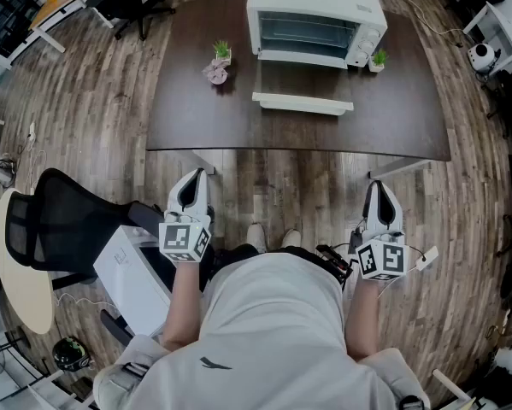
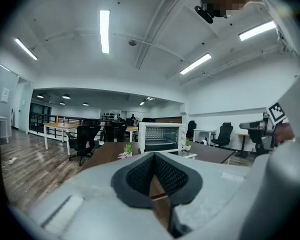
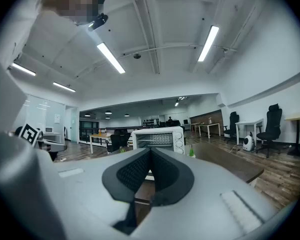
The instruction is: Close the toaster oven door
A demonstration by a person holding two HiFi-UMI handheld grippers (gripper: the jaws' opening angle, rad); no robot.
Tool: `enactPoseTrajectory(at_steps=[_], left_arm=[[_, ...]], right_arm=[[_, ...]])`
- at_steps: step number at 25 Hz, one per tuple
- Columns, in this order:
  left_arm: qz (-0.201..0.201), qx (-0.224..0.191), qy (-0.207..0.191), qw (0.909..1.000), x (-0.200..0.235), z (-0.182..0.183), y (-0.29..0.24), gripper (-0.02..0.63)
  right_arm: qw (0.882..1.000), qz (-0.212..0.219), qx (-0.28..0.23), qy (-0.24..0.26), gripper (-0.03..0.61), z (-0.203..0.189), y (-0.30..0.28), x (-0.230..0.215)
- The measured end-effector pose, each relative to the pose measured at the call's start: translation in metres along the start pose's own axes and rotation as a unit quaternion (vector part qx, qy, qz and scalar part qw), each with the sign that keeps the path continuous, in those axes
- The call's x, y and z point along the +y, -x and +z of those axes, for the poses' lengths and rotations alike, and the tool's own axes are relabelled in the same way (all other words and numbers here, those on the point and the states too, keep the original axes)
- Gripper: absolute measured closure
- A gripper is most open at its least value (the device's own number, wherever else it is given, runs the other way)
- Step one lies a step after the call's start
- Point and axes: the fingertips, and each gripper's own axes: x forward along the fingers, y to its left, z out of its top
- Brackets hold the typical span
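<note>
A white toaster oven stands at the back of a dark brown table, its door folded down flat toward me. Through the gripper views the oven appears far ahead, small and level. My left gripper hangs near my waist, well short of the table's front edge, jaws shut with nothing between them. My right gripper hangs likewise on the other side, shut and empty. Both pairs of black pads meet in a V.
Two small potted plants flank the oven on the table. A black office chair and a white box stand at my left. Wooden floor lies between me and the table. More desks and chairs fill the room behind.
</note>
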Motion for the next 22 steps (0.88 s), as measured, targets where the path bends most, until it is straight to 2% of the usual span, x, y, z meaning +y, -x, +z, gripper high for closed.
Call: enactPoseTrajectory(at_steps=[13, 22], left_arm=[[-0.006, -0.004, 0.001, 1.0000, -0.002, 0.003, -0.008, 0.611], [-0.023, 0.002, 0.004, 0.9997, 0.009, 0.002, -0.017, 0.611]], right_arm=[[1.000, 0.017, 0.006, -0.011, 0.577, 0.000, -0.011, 0.002], [1.000, 0.008, 0.010, -0.004, 0.577, 0.001, -0.021, 0.016]])
